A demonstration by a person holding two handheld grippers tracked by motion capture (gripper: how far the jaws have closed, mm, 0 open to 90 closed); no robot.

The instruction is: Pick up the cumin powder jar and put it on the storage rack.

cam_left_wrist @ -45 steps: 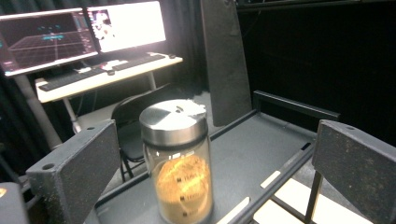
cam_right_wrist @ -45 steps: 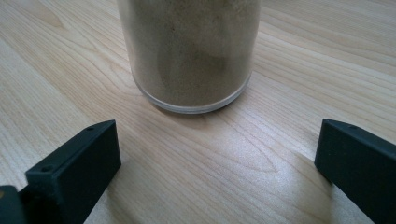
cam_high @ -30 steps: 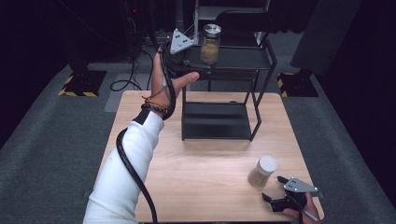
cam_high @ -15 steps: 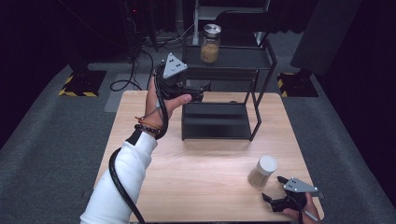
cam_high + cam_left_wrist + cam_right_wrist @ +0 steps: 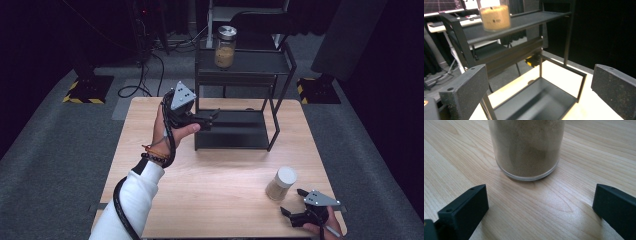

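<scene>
A glass jar with a silver lid (image 5: 225, 46) holds tan powder and stands on the top shelf of a black metal rack (image 5: 240, 65); the same jar (image 5: 494, 15) appears in the left gripper view. My left gripper (image 5: 212, 118) hovers open at the rack's left side, level with its lower tray (image 5: 541, 100), holding nothing. A second jar with a white lid (image 5: 281, 183) stands on the wooden table near the right front. My right gripper (image 5: 292, 202) rests open just in front of that jar (image 5: 526, 147), its jaws wide apart and short of the glass.
The wooden table (image 5: 215, 195) has bare room in its middle and left. Behind the table are cables (image 5: 145, 80), equipment stands and yellow-black floor plates (image 5: 85, 90) on grey carpet.
My left gripper has drawn back and down from the top shelf, away from the silver-lidded jar, to the rack's lower left side. The right gripper has stayed put.
</scene>
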